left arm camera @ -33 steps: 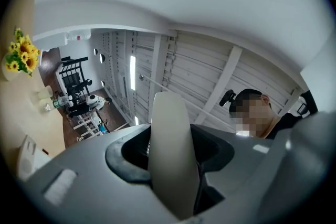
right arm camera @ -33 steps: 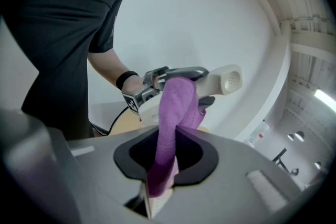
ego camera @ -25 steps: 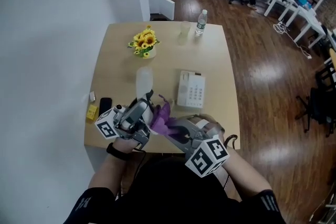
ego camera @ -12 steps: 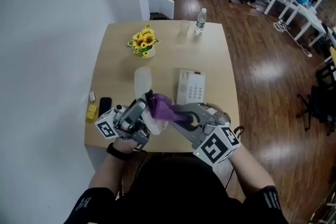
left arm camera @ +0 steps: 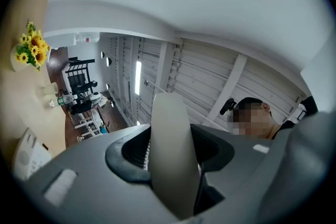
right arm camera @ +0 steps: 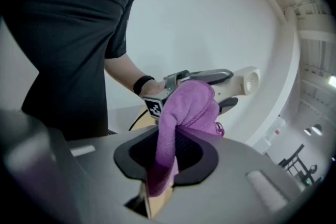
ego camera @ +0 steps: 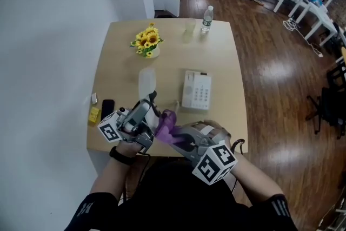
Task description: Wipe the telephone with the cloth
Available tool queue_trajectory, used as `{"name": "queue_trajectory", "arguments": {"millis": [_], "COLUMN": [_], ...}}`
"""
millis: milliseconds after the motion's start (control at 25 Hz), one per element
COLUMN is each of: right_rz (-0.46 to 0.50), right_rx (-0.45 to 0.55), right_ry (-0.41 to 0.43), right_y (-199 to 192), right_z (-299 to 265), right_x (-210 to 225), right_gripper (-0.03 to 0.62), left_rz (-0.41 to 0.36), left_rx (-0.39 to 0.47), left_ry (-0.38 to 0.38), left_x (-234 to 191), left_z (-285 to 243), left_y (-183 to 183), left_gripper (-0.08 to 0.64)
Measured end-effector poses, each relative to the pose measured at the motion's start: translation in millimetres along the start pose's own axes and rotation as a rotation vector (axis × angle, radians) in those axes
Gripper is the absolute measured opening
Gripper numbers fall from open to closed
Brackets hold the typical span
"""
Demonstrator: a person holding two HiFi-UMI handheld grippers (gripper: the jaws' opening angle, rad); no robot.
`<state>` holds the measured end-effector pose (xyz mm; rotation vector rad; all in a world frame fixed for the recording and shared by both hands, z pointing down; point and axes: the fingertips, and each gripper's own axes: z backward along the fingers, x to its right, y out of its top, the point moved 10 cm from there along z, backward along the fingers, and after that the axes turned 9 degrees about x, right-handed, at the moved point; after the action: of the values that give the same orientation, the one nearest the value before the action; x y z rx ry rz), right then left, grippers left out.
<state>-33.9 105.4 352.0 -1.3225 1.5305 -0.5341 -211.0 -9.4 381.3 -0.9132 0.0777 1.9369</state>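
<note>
While the person is bending over the tan wooden bench [ego camera: 167,57] in the head view, the left claw [ego camera: 152,107] is holding the cream telephone handset [ego camera: 146,83] above the bench near its front edge. The right claw [ego camera: 174,135] is bringing a purple cloth [ego camera: 166,123] in beside it from the right. The white telephone base [ego camera: 197,90] is sitting on the bench just beyond the two claws. A small pot of yellow sunflowers [ego camera: 147,43], a clear glass [ego camera: 188,30] and a plastic water bottle [ego camera: 206,19] are standing farther back, and a black mobile phone [ego camera: 108,108] is lying by the left edge.

In the left gripper view, the left claw [left arm camera: 170,176] is clamping tight on the handset [left arm camera: 169,128], which is running straight out between the jaws. The telephone base [left arm camera: 23,152] and the sunflowers [left arm camera: 29,50] are showing at the left.

In the right gripper view, the right claw [right arm camera: 157,176] is pinching the cloth [right arm camera: 184,107] between closed jaws. The free bunch of the cloth is lying over the near part of the handset [right arm camera: 244,81], where the left claw [right arm camera: 210,84] is gripping it
</note>
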Motion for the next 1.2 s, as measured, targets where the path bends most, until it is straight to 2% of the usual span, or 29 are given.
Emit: {"name": "queue_trajectory", "arguments": {"millis": [160, 280, 400, 520, 640, 760, 840, 1000, 1200], "right_rz": [-0.057, -0.132, -0.214, -0.322, -0.406, -0.373, -0.326, -0.230, -0.117], "right_rx": [0.070, 0.152, 0.202, 0.221, 0.090, -0.105, -0.214, -0.370, -0.592], "right_ry": [0.079, 0.121, 0.063, -0.072, -0.198, -0.303, -0.333, -0.274, -0.170], "right_y": [-9, -15, -35, -86, -153, -213, -245, -290, -348], "right_z": [4, 8, 17, 24, 25, 13, -1, -44, -97], "right_x": [-3, 0, 23, 63, 107, 144, 164, 194, 211], "right_gripper": [0.061, 0.061, 0.063, 0.063, 0.063, 0.063, 0.063, 0.063, 0.063], "left_rz": [-0.014, -0.039, -0.101, -0.155, -0.178, -0.230, -0.290, -0.361, -0.358], "left_rx": [-0.004, -0.036, -0.084, -0.117, -0.136, -0.186, -0.242, -0.322, -0.318], "left_ry": [0.026, 0.091, 0.207, 0.327, 0.413, 0.481, 0.525, 0.600, 0.640], "left_x": [-21, -33, -43, -54, -61, -65, -67, -69, -71], "left_z": [-2, -3, 5, 14, 23, 25, 23, 21, 25], "left_y": [-1, -5, -6, -7, -11, -18, -22, -32, -37], "left_gripper": [0.212, 0.212, 0.212, 0.212, 0.212, 0.212, 0.212, 0.212, 0.212]}}
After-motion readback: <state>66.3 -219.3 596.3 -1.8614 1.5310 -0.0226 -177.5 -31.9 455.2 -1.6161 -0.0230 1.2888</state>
